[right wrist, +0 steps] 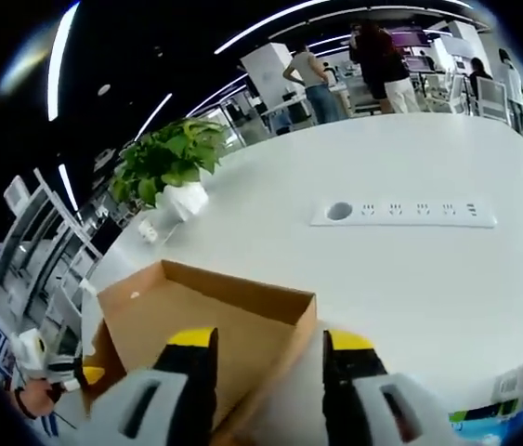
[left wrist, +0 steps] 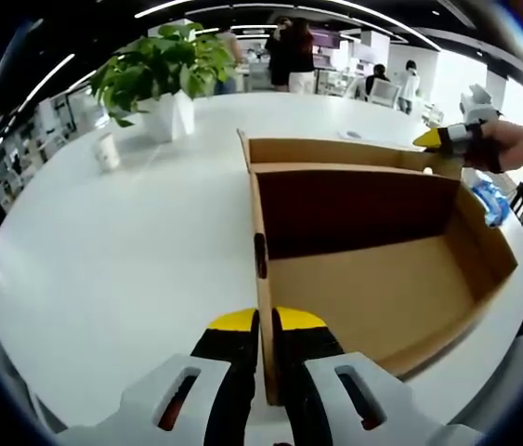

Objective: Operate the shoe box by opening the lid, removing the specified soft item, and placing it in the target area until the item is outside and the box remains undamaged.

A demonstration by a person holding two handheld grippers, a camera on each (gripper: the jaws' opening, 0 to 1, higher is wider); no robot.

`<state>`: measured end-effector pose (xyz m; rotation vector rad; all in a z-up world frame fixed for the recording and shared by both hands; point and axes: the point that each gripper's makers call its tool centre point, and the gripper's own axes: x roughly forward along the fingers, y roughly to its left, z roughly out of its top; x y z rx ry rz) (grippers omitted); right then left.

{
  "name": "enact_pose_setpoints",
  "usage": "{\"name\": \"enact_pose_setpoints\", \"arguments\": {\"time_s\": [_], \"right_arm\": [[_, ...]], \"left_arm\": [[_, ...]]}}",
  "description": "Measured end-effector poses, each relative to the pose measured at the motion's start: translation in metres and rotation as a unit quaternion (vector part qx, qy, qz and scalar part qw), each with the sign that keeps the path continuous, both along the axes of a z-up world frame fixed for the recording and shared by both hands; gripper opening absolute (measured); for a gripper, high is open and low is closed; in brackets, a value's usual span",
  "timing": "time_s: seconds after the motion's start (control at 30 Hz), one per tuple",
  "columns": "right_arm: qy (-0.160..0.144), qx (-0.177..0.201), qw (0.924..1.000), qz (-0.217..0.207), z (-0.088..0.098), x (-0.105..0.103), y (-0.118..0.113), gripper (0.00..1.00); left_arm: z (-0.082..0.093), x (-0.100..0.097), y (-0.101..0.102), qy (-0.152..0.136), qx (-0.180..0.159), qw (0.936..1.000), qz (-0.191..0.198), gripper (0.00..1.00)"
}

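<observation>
The left gripper view sits low and close at the cardboard box [left wrist: 372,269], looking along its wall toward the potted plant [left wrist: 161,79]. The right gripper view looks from the box's opposite corner. Both share box, plant and tabletop [left wrist: 122,251].

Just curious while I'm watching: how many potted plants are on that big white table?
1. The potted plant stands in a white pot on the far side of the table from the open cardboard box; it also shows in the right gripper view. Others may sit out of view.

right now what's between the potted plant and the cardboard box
Bare white table lies between the potted plant and the cardboard box, in the left gripper view.
</observation>
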<state>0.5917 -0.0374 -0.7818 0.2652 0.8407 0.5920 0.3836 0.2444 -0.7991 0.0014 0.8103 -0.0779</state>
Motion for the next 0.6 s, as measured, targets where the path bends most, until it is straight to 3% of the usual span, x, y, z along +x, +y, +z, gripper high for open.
{"name": "enact_pose_setpoints", "arguments": {"time_s": [0.4, 0.6], "right_arm": [[0.026, 0.003, 0.9996, -0.005, -0.022, 0.012, 0.009, 0.34], [0.053, -0.006, 0.9985, -0.016, -0.030, 0.006, 0.009, 0.28]], "left_arm": [[0.000, 0.001, 0.000, -0.001, -0.001, 1.0000, 0.001, 0.04], [0.000, 0.001, 0.000, 0.000, -0.001, 1.0000, 0.003, 0.04]]}}
